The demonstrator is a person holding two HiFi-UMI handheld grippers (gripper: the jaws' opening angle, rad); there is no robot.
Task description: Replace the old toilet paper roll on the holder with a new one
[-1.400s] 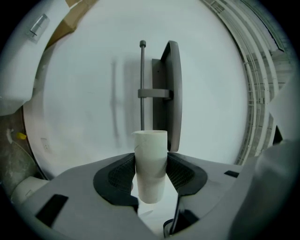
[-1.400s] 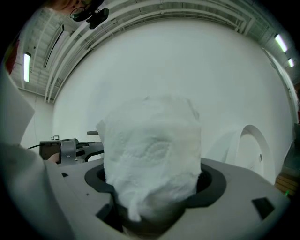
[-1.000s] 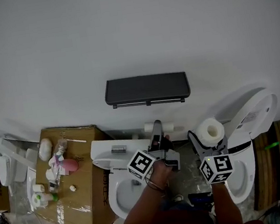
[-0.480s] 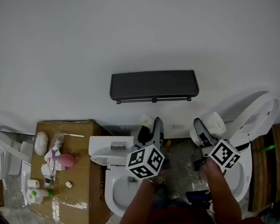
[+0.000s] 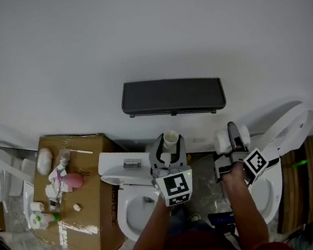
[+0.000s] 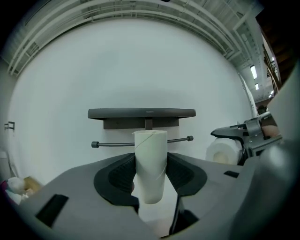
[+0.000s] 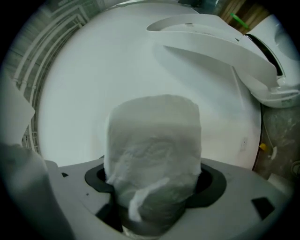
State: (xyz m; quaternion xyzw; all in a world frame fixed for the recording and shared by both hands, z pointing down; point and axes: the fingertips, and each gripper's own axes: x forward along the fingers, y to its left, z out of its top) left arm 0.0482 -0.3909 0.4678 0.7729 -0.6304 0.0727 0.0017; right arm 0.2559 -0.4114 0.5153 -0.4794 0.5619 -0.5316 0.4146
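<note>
My left gripper [image 5: 168, 148] is shut on an empty cardboard tube [image 5: 170, 138], which stands upright between the jaws [image 6: 151, 164]. Straight ahead on the white wall hangs the holder: a dark shelf [image 6: 141, 113] with a thin metal bar [image 6: 178, 139] under it, whose middle is hidden behind the tube. My right gripper [image 5: 231, 137] is shut on a full white toilet paper roll [image 7: 152, 150], to the right of the left one. That roll [image 6: 224, 152] also shows at the right of the left gripper view. In the head view the holder [image 5: 172, 97] is above both grippers.
A white toilet [image 5: 135, 211] stands below the left gripper. Another toilet with its lid raised [image 5: 284, 132] is at the right. A cardboard box [image 5: 96, 228] bearing several toiletries stands at the left. The raised lid [image 7: 220, 47] looms above the roll.
Both grippers have rolled about a quarter turn. The tube now stands upright in the left jaws. The right gripper with the roll has shifted a little toward the wall.
</note>
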